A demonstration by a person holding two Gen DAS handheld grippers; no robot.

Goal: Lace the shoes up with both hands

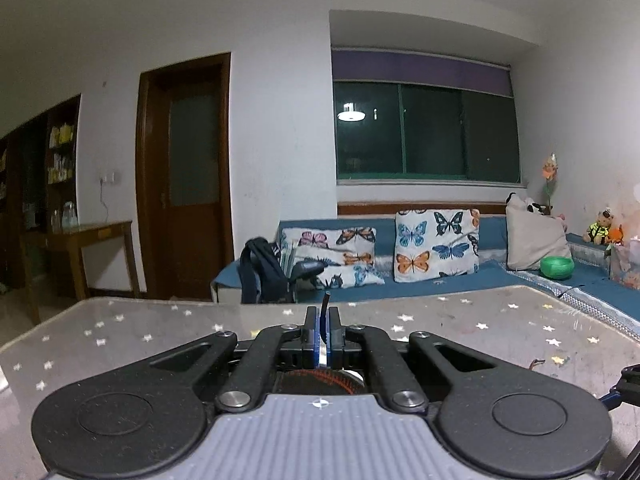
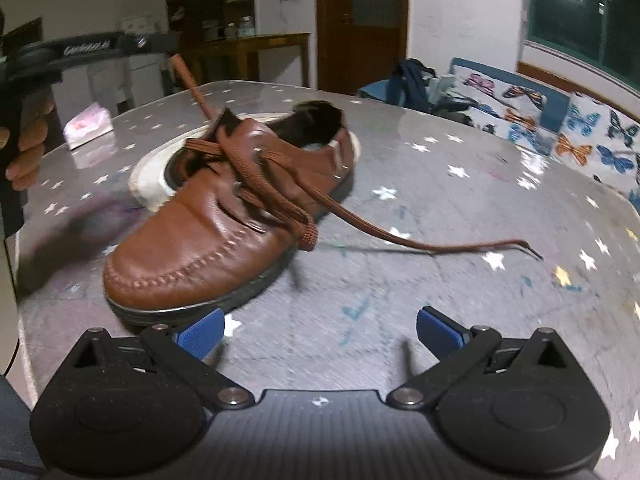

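Observation:
A brown leather shoe lies on the star-patterned table, toe toward me. My left gripper is shut on one end of the brown shoelace, whose dark tip pokes out above the fingers. In the right wrist view that left gripper hangs above and left of the shoe, and the lace runs taut from it down to the eyelets. The other lace end trails loose across the table to the right. My right gripper is open near the shoe's toe, holding nothing.
A white oval object sits behind the shoe, and a pink-and-white packet lies at the far left. A person's hand grips the left tool. Beyond the table stand a blue sofa with butterfly cushions and a wooden door.

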